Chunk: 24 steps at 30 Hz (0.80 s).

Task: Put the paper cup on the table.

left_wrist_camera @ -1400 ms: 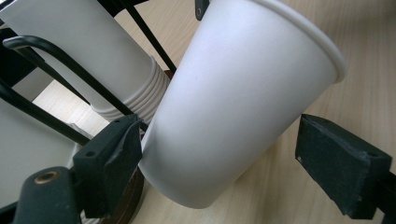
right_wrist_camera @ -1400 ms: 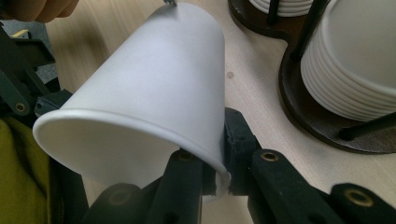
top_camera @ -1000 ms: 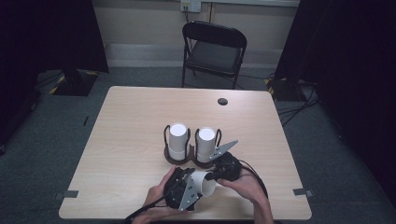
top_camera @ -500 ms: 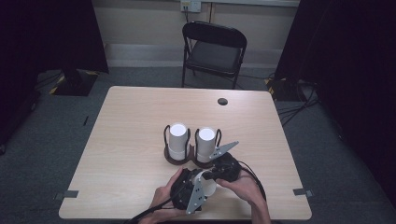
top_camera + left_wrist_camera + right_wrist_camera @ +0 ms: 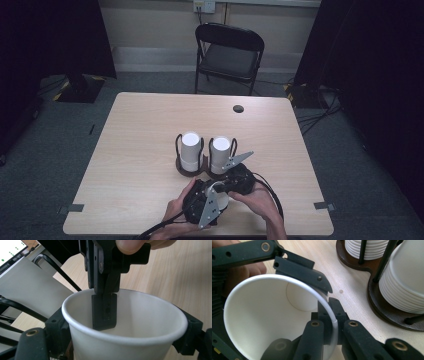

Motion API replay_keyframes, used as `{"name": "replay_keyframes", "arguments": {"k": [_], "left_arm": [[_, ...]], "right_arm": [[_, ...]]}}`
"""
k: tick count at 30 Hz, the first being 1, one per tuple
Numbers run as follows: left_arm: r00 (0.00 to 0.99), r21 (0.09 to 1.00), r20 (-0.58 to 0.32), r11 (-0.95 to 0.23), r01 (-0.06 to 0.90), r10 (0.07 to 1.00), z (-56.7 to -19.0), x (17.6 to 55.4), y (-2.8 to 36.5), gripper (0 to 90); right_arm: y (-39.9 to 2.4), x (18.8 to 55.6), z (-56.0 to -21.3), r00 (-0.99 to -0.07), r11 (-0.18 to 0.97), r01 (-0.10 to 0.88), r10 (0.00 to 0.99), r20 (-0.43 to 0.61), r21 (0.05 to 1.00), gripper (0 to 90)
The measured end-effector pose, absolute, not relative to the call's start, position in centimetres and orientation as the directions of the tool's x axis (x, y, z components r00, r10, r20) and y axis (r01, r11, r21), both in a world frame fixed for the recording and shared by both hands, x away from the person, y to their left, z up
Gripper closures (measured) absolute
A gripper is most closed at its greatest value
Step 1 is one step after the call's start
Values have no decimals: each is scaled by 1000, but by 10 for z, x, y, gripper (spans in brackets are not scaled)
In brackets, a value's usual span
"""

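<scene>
Together both tongs grip one paper cup.

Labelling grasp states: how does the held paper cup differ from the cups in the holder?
The held cup is single, tipped mouth-sideways and pinched at its rim by the right gripper. The holder cups sit nested in stacks, upside down, between the black rods of the dark wooden base. All are plain white paper.
</scene>
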<state>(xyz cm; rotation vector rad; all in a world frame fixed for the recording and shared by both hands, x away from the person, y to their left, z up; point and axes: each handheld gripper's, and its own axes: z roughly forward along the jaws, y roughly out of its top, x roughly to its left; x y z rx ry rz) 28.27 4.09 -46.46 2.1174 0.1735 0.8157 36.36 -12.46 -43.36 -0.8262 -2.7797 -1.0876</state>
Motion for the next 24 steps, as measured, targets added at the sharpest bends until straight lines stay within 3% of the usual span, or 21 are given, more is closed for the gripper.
{"name": "replay_keyframes", "arguments": {"k": [12, 24], "left_arm": [[760, 769, 489, -623, -143, 428, -467, 283, 43, 235], [761, 826, 416, -558, -86, 499, -467, 288, 48, 254]], "right_arm": [[-123, 362, -435, -830, 569, 529, 500, 247, 630, 886], [-129, 359, -432, -804, 503, 544, 541, 247, 671, 836]]}}
